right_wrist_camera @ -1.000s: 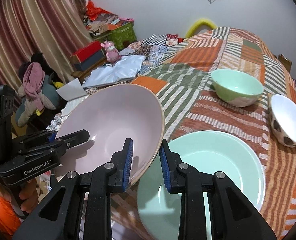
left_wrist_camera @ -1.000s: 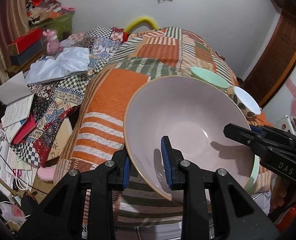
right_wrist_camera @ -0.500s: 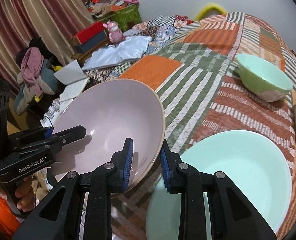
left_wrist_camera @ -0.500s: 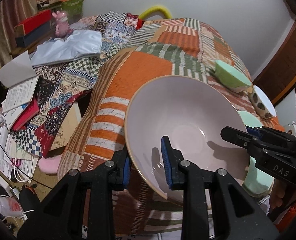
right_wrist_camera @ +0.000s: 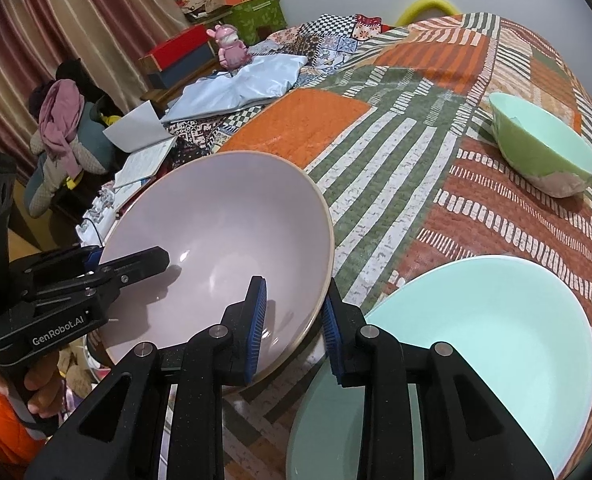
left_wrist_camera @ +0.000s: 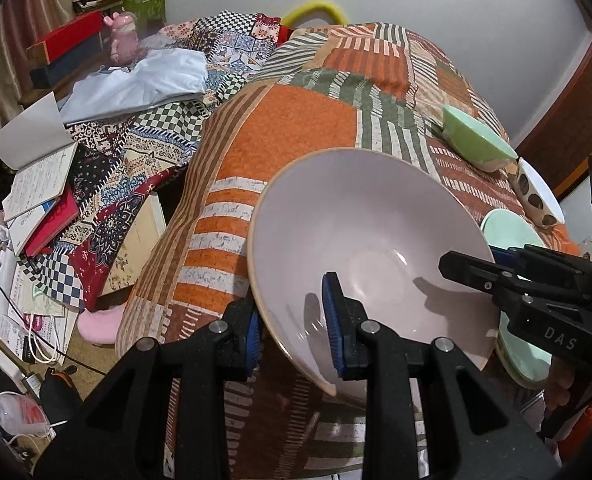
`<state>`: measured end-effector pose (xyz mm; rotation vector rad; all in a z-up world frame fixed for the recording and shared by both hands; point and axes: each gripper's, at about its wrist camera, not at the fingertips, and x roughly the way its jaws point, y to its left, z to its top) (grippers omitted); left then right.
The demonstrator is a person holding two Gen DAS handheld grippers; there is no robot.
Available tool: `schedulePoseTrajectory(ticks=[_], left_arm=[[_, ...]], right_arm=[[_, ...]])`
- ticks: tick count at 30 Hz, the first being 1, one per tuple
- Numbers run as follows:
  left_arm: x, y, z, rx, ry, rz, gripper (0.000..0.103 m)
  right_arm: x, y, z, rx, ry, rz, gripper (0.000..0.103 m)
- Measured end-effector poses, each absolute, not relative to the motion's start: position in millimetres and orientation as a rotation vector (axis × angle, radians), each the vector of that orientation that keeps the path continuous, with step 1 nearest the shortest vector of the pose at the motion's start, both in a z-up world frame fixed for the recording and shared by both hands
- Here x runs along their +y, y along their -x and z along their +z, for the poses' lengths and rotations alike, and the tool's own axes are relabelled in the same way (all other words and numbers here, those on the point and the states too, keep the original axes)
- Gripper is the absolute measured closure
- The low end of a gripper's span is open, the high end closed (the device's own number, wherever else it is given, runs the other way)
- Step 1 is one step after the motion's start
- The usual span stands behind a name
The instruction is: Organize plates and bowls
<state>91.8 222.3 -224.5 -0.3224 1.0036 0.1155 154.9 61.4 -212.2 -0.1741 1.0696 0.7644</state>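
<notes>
A large pale pink bowl (left_wrist_camera: pixel 360 240) is held tilted above the near edge of the patchwork-covered table (left_wrist_camera: pixel 296 128). My left gripper (left_wrist_camera: pixel 293 320) is shut on its near rim. My right gripper (right_wrist_camera: pixel 291 320) is shut on the opposite rim of the pink bowl (right_wrist_camera: pixel 223 240); it also shows in the left wrist view (left_wrist_camera: pixel 492 260). A mint green plate (right_wrist_camera: pixel 476 352) lies on the table right of the bowl. A green bowl (right_wrist_camera: pixel 544 156) and a white spotted bowl (left_wrist_camera: pixel 538 196) stand farther back.
Left of the table is a lower surface with cloths, a white sheet (left_wrist_camera: pixel 135 84), open notebooks (left_wrist_camera: pixel 35 176), a pink figurine (right_wrist_camera: pixel 229 46) and boxes (right_wrist_camera: pixel 179 54). Cables and papers lie on the floor (left_wrist_camera: pixel 15 320). A wall stands behind.
Both grippers have carried the pink bowl a little lower and nearer to the table's front edge, beside the mint plate. Both grips stay the same.
</notes>
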Motion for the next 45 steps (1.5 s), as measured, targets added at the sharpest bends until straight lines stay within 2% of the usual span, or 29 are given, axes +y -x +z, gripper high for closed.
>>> schedulePoseTrajectory(ticks=[19,31,36,41,45], left_arm=[[216,-84,-180,0.946,0.279,0.187,0.075],[173,-114,-134,0.872,0.226,0.132,0.075],[144,-144,-125,0.865,0.211,0.082,0.064],[104,-175,-119,0.868,0.165,0.005,0.062],[69,-197,-118,0.868,0.126,-0.060,0.054]], right_arm=[[11,-161,-174,0.961,0.099,0.721,0.077],[-48,-179,-149,0.877,0.036,0.622,0.076],[-75,-188,-144,0.855,0.013,0.575,0.075],[-109,-199,-141,0.839,-0.003,0.508,0.075],[-139,-206,-138,0.831,-0.022,0.453,0.075]])
